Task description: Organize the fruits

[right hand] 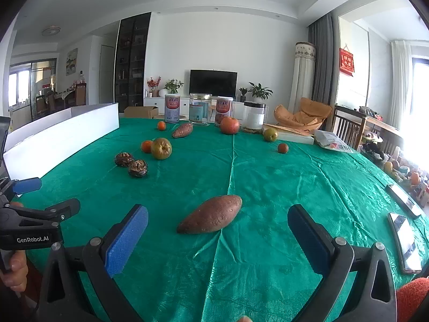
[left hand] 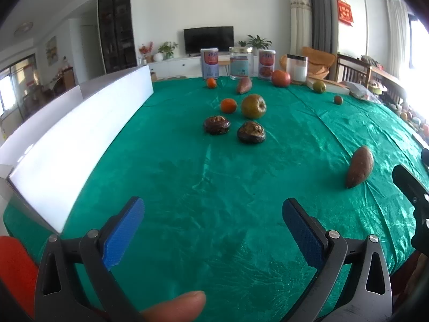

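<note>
Fruit lies scattered on a green tablecloth (left hand: pixel 214 187). In the left wrist view a brownish-green pear (left hand: pixel 253 106), two small oranges (left hand: pixel 228 105) (left hand: pixel 211 82), a red apple (left hand: pixel 280 78), a green fruit (left hand: pixel 319 86), two dark walnuts (left hand: pixel 216 124) (left hand: pixel 251 132) and two sweet potatoes (left hand: pixel 359 167) (left hand: pixel 244 85) show. My left gripper (left hand: pixel 213 209) is open and empty above bare cloth. My right gripper (right hand: pixel 217 214) is open, with the near sweet potato (right hand: pixel 210 214) just ahead between its fingers. The pear (right hand: pixel 161 148) and apple (right hand: pixel 229 125) lie farther back.
A long white box (left hand: pixel 80 134) runs along the table's left edge. Tins and jars (right hand: pixel 199 108) stand at the far edge. Two phones (right hand: pixel 406 238) lie at the right edge. A small red fruit (right hand: pixel 282 148) lies mid-right.
</note>
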`<state>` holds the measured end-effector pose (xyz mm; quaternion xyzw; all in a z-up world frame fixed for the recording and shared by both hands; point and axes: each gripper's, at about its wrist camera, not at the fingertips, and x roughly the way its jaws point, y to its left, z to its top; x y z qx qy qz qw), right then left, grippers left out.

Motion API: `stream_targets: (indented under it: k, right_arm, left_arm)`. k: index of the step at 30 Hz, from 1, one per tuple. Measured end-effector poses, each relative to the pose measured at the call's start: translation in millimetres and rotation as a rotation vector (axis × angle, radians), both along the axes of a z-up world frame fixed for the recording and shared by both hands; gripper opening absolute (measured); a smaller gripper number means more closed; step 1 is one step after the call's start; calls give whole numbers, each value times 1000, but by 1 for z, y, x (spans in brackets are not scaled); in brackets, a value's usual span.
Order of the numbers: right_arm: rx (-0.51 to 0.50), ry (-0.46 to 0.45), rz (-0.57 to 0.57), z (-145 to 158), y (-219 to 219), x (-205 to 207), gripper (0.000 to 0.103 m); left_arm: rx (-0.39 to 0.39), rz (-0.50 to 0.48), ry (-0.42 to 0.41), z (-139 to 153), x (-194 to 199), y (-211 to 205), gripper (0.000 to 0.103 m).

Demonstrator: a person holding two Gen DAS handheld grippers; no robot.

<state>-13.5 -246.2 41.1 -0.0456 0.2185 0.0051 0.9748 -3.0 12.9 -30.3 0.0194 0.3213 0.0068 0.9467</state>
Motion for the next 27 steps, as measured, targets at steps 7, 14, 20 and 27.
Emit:
stream_targets:
  k: [7, 14, 20, 27]
  right_arm:
    - [1, 2, 1, 0, 0, 0, 103]
    - [-3, 1, 1, -1, 1, 1, 103]
    - [-9, 7, 2, -2, 2, 1, 103]
    - [7, 4, 2, -1, -1, 0, 103]
  left_arm:
    - [9, 2, 72, -12, 7, 2, 103]
    - [0, -15, 80, -12, 6, 2, 103]
    - [-9, -26, 89, -13, 11, 2, 103]
    - [-8, -6, 132, -21, 21, 8, 103]
